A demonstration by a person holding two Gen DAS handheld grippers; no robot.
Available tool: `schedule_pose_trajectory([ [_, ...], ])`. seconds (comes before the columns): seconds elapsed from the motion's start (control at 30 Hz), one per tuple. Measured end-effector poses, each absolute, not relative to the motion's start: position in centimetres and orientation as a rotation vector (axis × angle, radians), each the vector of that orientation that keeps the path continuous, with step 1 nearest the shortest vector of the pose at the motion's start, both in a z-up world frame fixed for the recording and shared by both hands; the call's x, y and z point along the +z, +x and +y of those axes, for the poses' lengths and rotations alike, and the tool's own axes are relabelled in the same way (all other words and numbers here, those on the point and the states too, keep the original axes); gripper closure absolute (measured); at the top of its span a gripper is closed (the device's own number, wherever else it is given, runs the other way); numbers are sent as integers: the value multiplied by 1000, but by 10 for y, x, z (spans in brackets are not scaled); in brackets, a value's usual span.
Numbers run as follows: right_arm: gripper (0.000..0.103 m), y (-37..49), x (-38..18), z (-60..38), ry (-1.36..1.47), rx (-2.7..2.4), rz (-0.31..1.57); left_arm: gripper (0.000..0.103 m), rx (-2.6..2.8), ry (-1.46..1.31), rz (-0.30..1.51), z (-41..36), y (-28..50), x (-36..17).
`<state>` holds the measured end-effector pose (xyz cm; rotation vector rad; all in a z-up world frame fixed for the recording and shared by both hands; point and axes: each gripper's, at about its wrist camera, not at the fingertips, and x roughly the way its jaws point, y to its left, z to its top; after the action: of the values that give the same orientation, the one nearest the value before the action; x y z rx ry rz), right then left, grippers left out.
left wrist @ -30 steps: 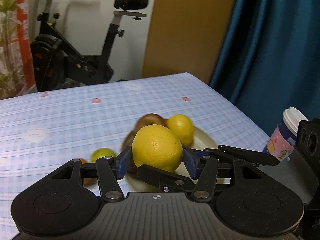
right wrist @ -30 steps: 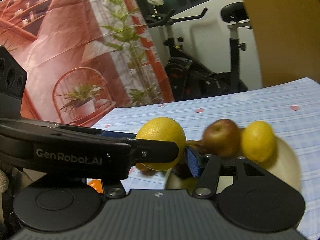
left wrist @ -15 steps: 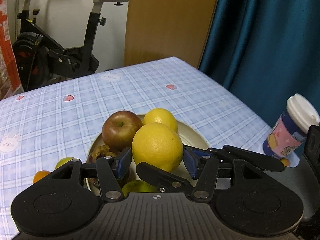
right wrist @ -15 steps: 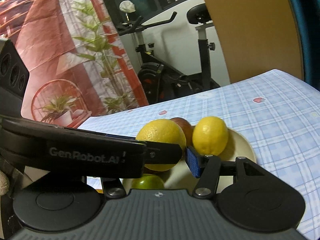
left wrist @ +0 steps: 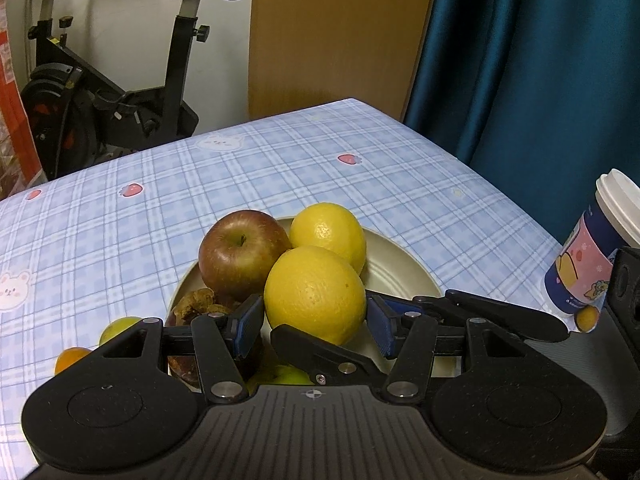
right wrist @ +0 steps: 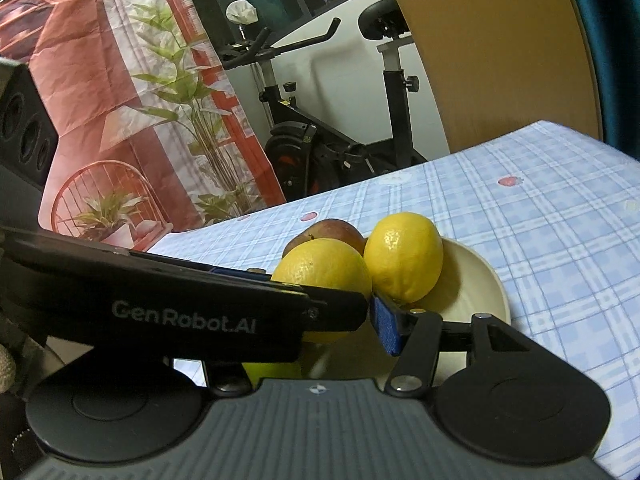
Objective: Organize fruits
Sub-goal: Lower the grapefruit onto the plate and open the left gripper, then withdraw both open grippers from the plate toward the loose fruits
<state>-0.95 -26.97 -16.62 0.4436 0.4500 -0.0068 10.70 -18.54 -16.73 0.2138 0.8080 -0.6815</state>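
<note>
**Big yellow citrus held over the fruit plate**

The big yellow citrus [left wrist: 314,294] sits between the two blue pads [left wrist: 250,328] of the left gripper [left wrist: 315,326]. The jaws are closed to the width of the fruit, with a pad against each side. It hangs over the near part of the plate [left wrist: 400,276], just in front of the apple [left wrist: 240,258] and the lemon [left wrist: 330,232]. I can't tell whether it touches either one.

On the plate:
- The red apple is at back left and the lemon at back right, side by side.
- A brown shrivelled piece [left wrist: 196,304] lies at the left rim.
- A green fruit [left wrist: 286,376] is low down under the held citrus, mostly hidden by the gripper.

The right gripper [right wrist: 320,322] is close in from the right. Its right blue pad [right wrist: 386,326] is just beside the citrus [right wrist: 320,268]. Its other finger is hidden behind the left gripper's black finger [right wrist: 180,312], which crosses the right wrist view. I can't tell how wide its jaws are, or whether it grips anything.

Off the plate to the left, a small green fruit [left wrist: 116,328] and a small orange one [left wrist: 70,358] lie on the blue checked tablecloth [left wrist: 120,232]. A lidded paper cup [left wrist: 592,252] stands at the right table edge. Behind the table are an exercise bike [left wrist: 120,108] and a teal curtain [left wrist: 540,60].
</note>
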Motion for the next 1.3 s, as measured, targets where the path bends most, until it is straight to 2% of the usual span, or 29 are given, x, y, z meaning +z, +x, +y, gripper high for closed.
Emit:
schedule_pose_trajectory([
  [0.77, 43, 1, -170, -264, 400, -34, 499, 43, -670, 189, 786, -173, 101, -161],
  [0.97, 38, -5, -167, -262, 363, -40, 463, 40, -655, 108, 750, -147, 97, -141],
  [1.3, 37, -18, -150, -251, 318, -18, 368, 40, -499, -25, 664, -58, 85, -111],
])
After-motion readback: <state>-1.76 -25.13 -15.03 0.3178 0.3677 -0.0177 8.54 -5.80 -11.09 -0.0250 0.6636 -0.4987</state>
